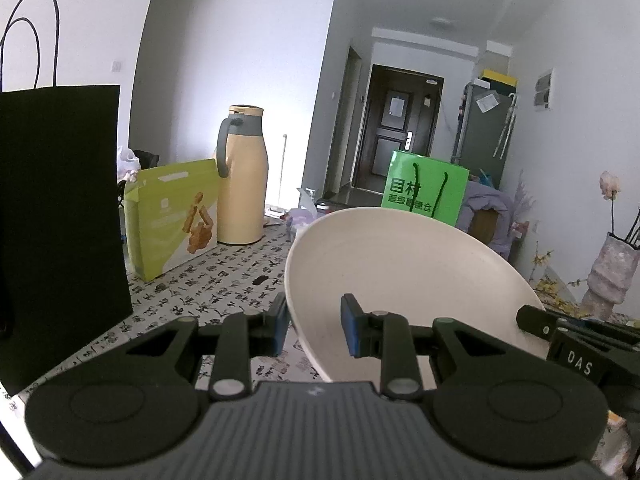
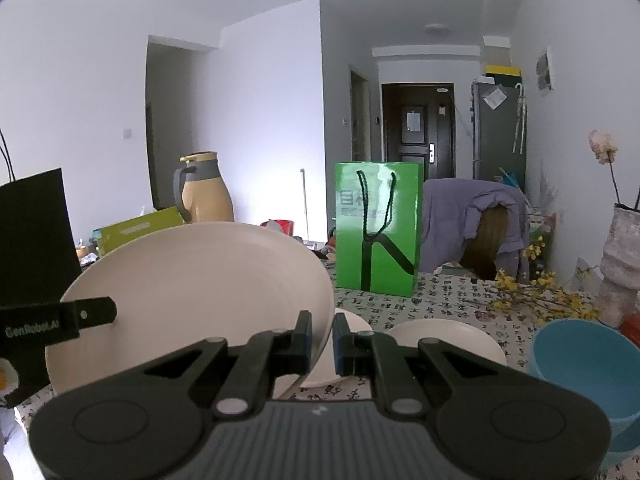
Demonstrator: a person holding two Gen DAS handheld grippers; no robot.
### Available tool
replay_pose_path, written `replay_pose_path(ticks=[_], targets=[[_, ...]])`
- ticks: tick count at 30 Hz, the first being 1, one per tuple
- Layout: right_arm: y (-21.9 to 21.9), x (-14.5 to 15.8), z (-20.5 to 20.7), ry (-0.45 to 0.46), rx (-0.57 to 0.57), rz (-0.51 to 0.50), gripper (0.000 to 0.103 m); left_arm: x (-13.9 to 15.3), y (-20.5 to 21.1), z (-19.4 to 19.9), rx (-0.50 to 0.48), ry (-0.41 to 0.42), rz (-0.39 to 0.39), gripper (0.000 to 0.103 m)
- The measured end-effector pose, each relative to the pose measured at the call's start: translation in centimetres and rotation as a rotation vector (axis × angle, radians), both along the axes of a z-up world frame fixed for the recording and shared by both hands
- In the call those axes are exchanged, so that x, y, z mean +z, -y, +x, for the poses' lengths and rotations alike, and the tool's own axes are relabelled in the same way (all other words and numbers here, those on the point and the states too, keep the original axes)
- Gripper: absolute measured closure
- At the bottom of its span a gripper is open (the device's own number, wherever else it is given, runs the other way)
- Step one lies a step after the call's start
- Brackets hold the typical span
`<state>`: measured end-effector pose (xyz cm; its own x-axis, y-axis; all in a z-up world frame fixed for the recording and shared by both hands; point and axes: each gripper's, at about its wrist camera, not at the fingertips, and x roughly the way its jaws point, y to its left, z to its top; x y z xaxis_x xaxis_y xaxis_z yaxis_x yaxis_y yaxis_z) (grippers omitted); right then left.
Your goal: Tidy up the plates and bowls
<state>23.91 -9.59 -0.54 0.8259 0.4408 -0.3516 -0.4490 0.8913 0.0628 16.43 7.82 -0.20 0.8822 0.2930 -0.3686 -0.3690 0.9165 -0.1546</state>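
A large cream plate (image 1: 400,264) hangs tilted above the patterned tablecloth, held from both sides. My left gripper (image 1: 314,320) is shut on its left rim, one blue pad outside the rim and the other on the inner face. In the right wrist view the same cream plate (image 2: 200,280) fills the left half, and my right gripper (image 2: 322,334) is shut on its right edge. Each gripper shows in the other's view: the right gripper (image 1: 530,316) at the plate's far edge, the left gripper (image 2: 106,312) likewise. Two cream bowls (image 2: 444,338) and a blue bowl (image 2: 588,368) rest on the table.
A black paper bag (image 1: 60,220) stands close on the left. Behind it are a yellow-green box (image 1: 172,220) and a tan thermos jug (image 1: 242,176). A green gift bag (image 2: 378,228) stands mid-table. Yellow flower sprigs (image 2: 536,296) and a vase (image 2: 622,264) sit at the right.
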Motion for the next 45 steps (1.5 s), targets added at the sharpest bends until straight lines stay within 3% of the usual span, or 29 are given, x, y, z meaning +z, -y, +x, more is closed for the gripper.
replay_pose_path(ticks=[16,45], targets=[[3.2,-0.1,-2.7,0.044,-0.064,0.004,0.092,-1.5,2.2,-0.6,-0.081,-0.019,-0.026,0.075],[7.6,-2.9,-5.3,-0.003,-0.17,0.013,0.092,-4.1,6.1,-1.4,-0.21,-0.051,-0.031,0.075]])
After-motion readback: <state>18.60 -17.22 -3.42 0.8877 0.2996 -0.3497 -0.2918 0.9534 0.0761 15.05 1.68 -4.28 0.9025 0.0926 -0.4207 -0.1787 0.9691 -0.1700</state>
